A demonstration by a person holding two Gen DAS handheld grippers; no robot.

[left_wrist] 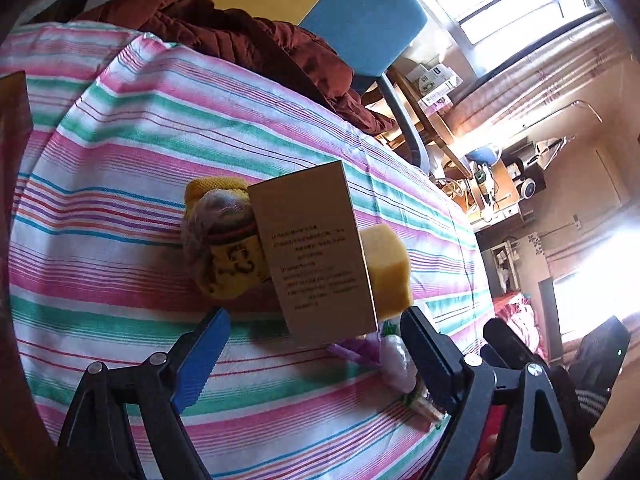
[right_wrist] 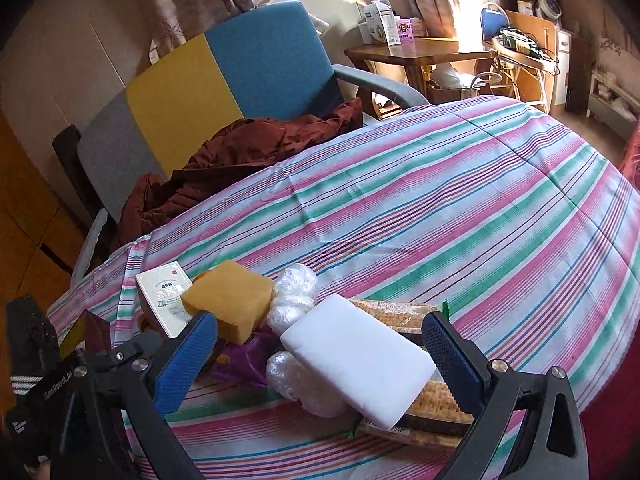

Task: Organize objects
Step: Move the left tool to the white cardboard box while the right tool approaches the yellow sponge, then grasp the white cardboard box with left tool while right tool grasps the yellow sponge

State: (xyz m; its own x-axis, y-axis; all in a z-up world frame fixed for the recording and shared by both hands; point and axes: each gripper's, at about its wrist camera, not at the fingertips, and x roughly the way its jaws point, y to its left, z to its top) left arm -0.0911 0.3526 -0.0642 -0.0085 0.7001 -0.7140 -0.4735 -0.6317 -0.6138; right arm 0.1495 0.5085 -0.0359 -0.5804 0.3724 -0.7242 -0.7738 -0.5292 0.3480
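A pile of small objects lies on the striped cloth (right_wrist: 440,208). In the right wrist view my right gripper (right_wrist: 320,356) is open, its blue-padded fingers on either side of a white block (right_wrist: 356,356) without touching it. The block rests on a cracker packet (right_wrist: 400,312) and clear-wrapped balls (right_wrist: 292,292). A yellow sponge (right_wrist: 228,300), a purple wrapper (right_wrist: 244,364) and a beige box (right_wrist: 164,300) lie to the left. In the left wrist view my left gripper (left_wrist: 316,344) is open just short of the upright beige box (left_wrist: 316,252). A yellow plush toy (left_wrist: 220,240) and the sponge (left_wrist: 388,268) flank the box.
A dark red quilted jacket (right_wrist: 240,148) lies at the cloth's far edge against a blue, yellow and grey chair (right_wrist: 224,72). A wooden side table (right_wrist: 416,56) with cartons stands beyond. A striped sleeve (right_wrist: 24,380) shows at the lower left.
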